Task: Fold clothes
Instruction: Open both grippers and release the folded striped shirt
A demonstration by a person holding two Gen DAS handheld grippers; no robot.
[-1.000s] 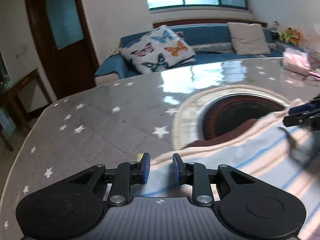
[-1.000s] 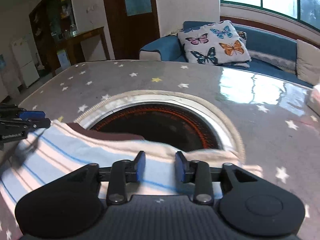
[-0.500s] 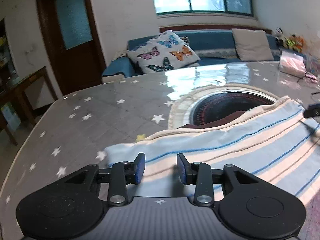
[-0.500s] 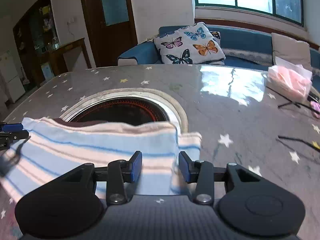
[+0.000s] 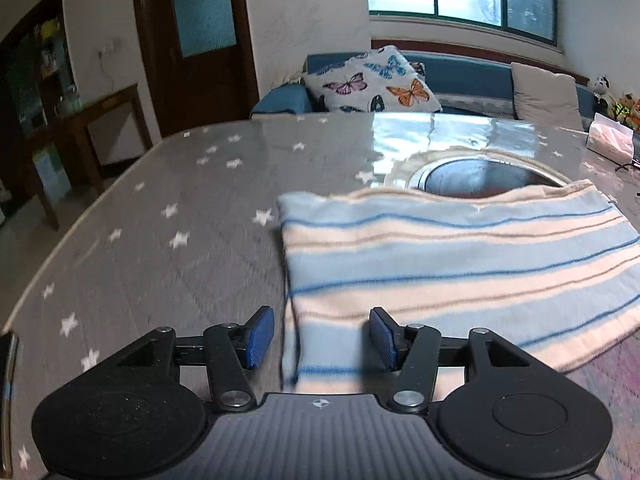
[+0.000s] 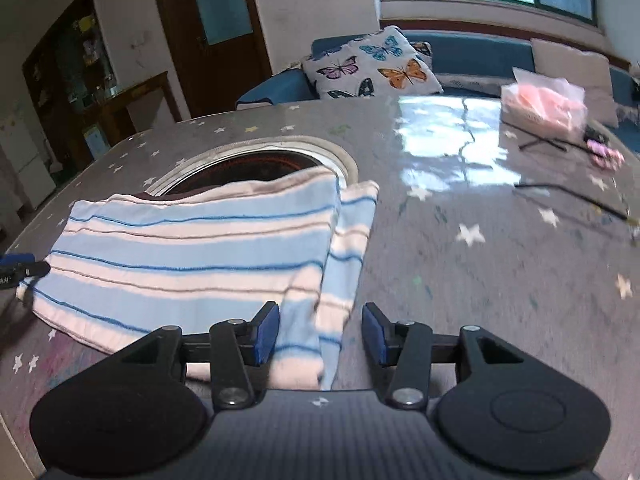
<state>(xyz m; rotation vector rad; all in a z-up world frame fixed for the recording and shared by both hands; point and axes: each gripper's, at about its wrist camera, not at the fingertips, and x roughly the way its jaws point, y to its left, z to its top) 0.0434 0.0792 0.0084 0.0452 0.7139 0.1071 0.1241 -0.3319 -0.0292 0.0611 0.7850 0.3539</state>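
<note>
Covering most of both views, the grey star-print table (image 5: 168,248) carries a round recessed burner (image 6: 260,168) near its middle, with a pink tissue pack (image 6: 540,108) off toward the far right side; the striped garment (image 5: 460,264) lies flat on the near half, its far edge overlapping the burner rim. It is folded into a broad rectangle, long axis running side to side between the two grippers, stripes parallel to that axis; a narrower under-layer sticks out past the top layer at its right end. Left gripper (image 5: 322,334): jaws opening, the near left corner of the cloth between the pads but neither pad pressing on it. Right gripper (image 6: 320,332): jaws also opening, the near right corner lying in the gap, left pad very close to the fabric, contact uncertain. Risks, as judged: fabric may cling to a pad and drag as the gripper leaves, skewing the fold; the offset right-end layers could carry into the next fold as a crooked edge; the far hem could sag into the burner recess
</note>
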